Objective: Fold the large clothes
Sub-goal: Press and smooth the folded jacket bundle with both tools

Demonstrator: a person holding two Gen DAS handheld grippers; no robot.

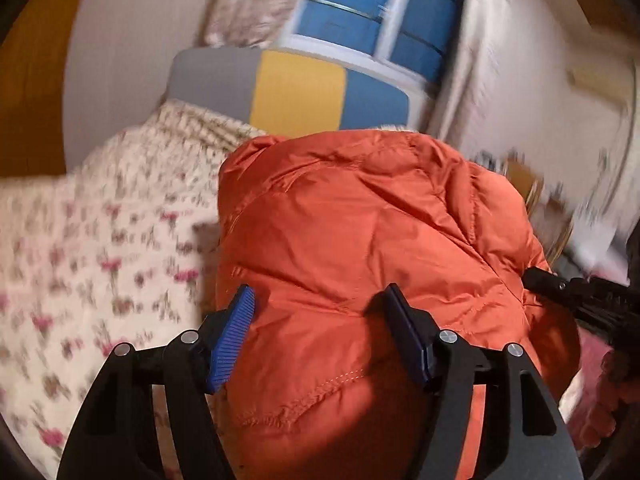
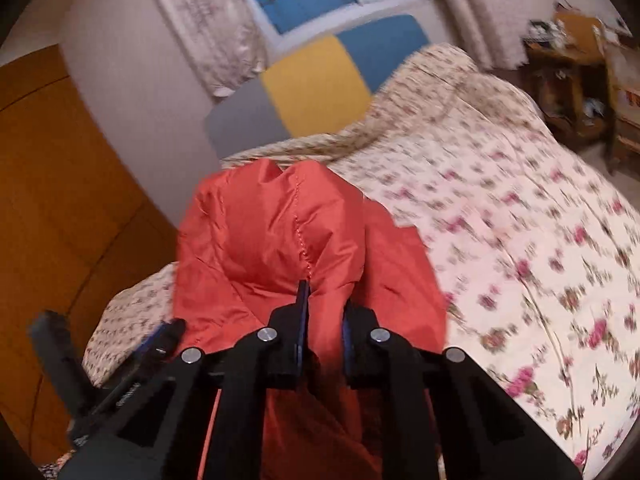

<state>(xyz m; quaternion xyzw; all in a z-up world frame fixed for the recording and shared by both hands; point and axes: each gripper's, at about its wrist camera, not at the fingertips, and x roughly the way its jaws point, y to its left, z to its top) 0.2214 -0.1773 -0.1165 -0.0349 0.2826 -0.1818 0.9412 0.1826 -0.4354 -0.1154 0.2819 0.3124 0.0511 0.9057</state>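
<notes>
Through my left wrist camera, my left gripper (image 1: 320, 332) stands well open, its blue-padded fingers (image 1: 232, 340) spread to either side of a bulging fold of the orange puffer jacket (image 1: 360, 220); I cannot tell whether the pads press the fabric. The jacket is heaped up in front of me, over the floral bedspread (image 1: 80, 240), with the grey, yellow and blue headboard (image 1: 296, 92) and a window (image 1: 360, 12) behind it. The tip of my right gripper (image 1: 560, 284) touches the jacket's right edge. Through my right wrist camera, my right gripper (image 2: 324, 308) is pinched shut on a gathered ridge of the jacket (image 2: 272, 232), which bunches between the pads beside a stitched seam. The bedspread (image 2: 500, 200) stretches away to the right, and my left gripper (image 2: 160, 340) shows at lower left beside the jacket.
</notes>
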